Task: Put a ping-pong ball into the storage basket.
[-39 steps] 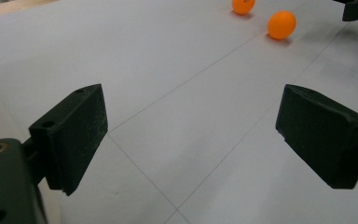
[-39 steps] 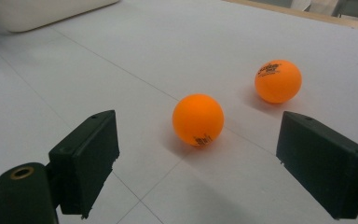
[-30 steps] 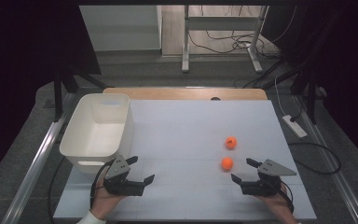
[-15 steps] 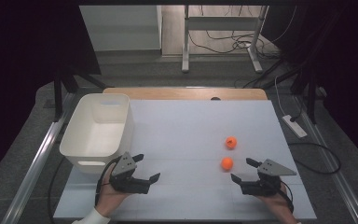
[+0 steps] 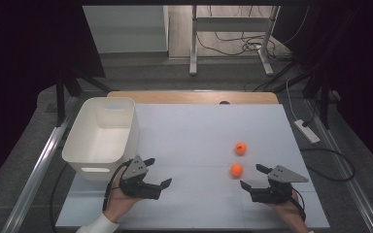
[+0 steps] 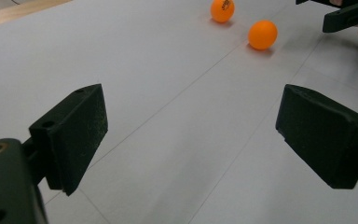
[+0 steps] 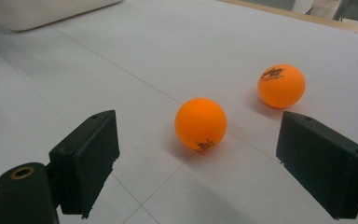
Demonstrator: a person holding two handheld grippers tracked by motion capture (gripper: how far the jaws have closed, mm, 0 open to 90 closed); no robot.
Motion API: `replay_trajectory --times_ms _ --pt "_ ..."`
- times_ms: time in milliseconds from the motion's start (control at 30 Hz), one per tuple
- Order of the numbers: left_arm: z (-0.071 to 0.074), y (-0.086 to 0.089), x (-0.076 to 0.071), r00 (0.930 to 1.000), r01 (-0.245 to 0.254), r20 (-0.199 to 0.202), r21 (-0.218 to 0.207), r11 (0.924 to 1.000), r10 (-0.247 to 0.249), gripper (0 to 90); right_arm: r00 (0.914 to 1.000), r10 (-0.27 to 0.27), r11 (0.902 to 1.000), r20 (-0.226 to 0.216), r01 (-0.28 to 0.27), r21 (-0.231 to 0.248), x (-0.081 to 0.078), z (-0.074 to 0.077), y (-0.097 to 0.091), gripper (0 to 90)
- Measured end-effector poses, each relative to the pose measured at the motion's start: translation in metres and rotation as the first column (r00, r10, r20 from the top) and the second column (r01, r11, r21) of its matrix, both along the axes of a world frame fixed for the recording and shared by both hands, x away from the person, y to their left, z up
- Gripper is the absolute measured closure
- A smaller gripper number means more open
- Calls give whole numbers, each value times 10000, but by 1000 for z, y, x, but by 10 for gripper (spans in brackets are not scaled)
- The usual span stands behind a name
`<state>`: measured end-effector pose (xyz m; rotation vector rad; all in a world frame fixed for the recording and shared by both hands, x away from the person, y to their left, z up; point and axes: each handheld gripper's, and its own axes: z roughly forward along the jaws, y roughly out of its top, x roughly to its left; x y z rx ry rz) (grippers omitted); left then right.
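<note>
Two orange balls lie on the white table (image 5: 199, 131), right of centre: the near ball (image 5: 236, 170) and the far ball (image 5: 241, 148). My right gripper (image 5: 250, 176) rests open on the table just right of the near ball. In the right gripper view the near ball (image 7: 201, 123) sits a little ahead of the wide-apart jaws, with the printed far ball (image 7: 281, 86) behind it. My left gripper (image 5: 158, 172) is open and holds nothing, at the front left beside the white bin (image 5: 102, 133). In the left gripper view both balls (image 6: 263, 34) (image 6: 223, 10) lie far ahead.
The deep white bin stands at the table's left edge, close behind the left hand. A wooden strip (image 5: 189, 97) runs along the far edge. A power strip (image 5: 307, 131) and cables lie on the floor to the right. Metal rails flank the table.
The left gripper has slid slightly to the right and forward along the bin's front. The right gripper and both balls have stayed where they were.
</note>
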<state>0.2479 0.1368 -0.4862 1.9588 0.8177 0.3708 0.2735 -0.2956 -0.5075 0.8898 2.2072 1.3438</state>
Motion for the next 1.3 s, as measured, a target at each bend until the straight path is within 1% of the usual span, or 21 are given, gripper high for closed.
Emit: replay_trajectory --times_ms 233,567,1100,1300 --pt "3 -5 3 9999 119 28 -8 9999 -119 96 10000 -3 10000 6 3 -8 1 0 1 132" --pt "8 -17 10 9994 334 85 23 9994 -335 96 10000 26 10000 13 -26 9 1 0 1 132" --pt "13 -31 19 9977 670 6 54 9977 -670 96 10000 52 10000 20 -52 -4 1 0 1 132" --pt "14 -38 23 9963 856 -42 150 9962 -856 95 10000 64 10000 18 -64 14 1 0 1 132"
